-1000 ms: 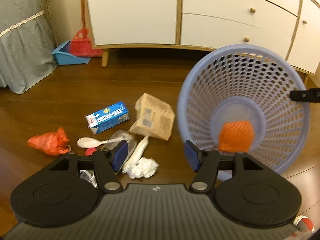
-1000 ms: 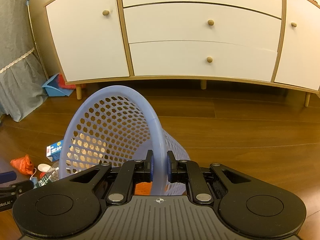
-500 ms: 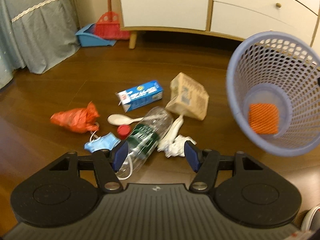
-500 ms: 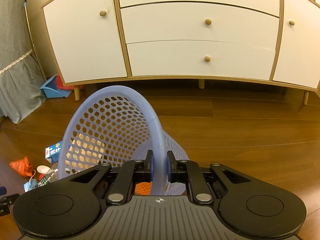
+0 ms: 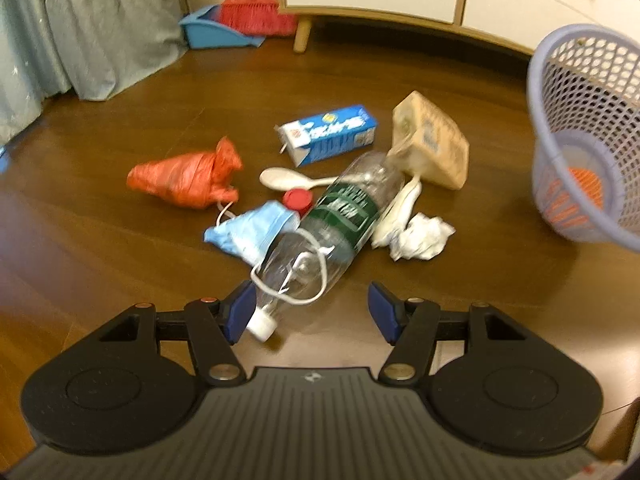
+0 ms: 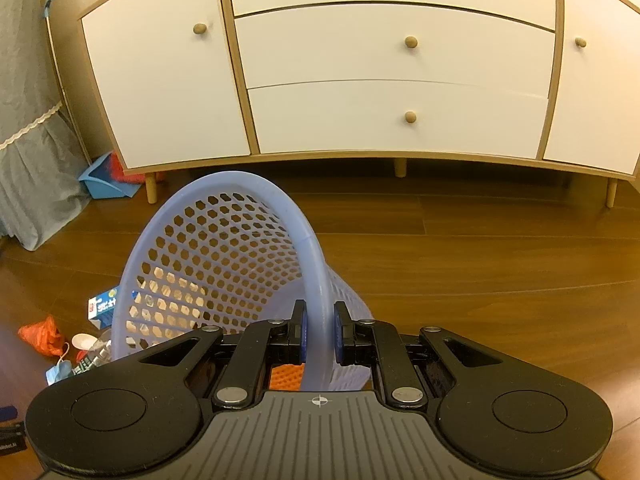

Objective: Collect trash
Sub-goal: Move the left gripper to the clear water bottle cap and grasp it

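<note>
My right gripper [image 6: 319, 336] is shut on the rim of the tilted lavender mesh basket [image 6: 224, 264], which holds an orange item [image 5: 580, 188]. My left gripper [image 5: 310, 312] is open just above the floor, its left pad beside the white cap of a clear plastic bottle [image 5: 336, 224] with a green label. Around the bottle lie a blue face mask [image 5: 250, 232], a red cap [image 5: 298, 200], a white spoon [image 5: 280, 178], an orange bag [image 5: 184, 178], a blue carton [image 5: 332, 134], a tan carton [image 5: 432, 144] and crumpled white paper [image 5: 420, 236].
A white sideboard [image 6: 360, 64] on wooden legs stands behind the basket. A blue dustpan [image 5: 212, 32] with a red brush [image 5: 252, 8] rests by its left leg, next to grey fabric [image 5: 92, 28]. Bare wooden floor [image 6: 500, 264] spreads to the right.
My left gripper has swung left and down from the basket toward the trash pile, so the bottle now lies just ahead of its open fingers. The right gripper has kept its hold on the basket rim.
</note>
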Demonstrator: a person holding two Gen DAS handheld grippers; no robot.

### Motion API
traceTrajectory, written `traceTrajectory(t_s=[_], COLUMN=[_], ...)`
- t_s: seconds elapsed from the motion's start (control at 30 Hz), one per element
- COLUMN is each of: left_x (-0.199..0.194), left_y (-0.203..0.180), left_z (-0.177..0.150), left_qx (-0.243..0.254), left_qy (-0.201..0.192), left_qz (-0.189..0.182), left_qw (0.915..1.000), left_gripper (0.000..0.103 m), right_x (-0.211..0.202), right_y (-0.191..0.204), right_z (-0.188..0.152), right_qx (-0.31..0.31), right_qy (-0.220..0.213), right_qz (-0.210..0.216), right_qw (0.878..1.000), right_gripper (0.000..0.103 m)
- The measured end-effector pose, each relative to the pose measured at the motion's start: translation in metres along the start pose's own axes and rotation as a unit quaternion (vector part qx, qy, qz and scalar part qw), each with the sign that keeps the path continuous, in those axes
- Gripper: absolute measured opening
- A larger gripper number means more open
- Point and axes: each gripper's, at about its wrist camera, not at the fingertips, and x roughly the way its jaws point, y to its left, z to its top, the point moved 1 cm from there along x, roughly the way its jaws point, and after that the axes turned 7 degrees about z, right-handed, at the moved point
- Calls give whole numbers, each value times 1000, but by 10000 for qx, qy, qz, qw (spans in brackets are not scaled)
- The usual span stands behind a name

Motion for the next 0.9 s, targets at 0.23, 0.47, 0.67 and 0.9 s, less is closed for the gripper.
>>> traceTrajectory(t_s=[0.23, 0.47, 0.67, 0.9], left_x=[27, 51, 59, 67], left_y=[10, 24, 43, 44], left_z=[-11, -11, 12, 18], left_qx=[89, -116, -671, -725], left_qy=[192, 340, 262, 297], left_qz=[72, -8, -40, -78], left_qw=[9998, 9994, 9974, 9969], left_gripper=[58, 58, 57, 57], right_x=[-1, 0, 2, 3], right_y=[2, -1, 0, 8], right_z=[-1, -1, -1, -1], right_qx=[-21, -19, -49, -90], right_qy=[-21, -33, -70, -100], right_qz=[-10, -42, -82, 10], right_qw=[10000, 10000, 9999, 9999], right_gripper=[9, 9, 9, 9])
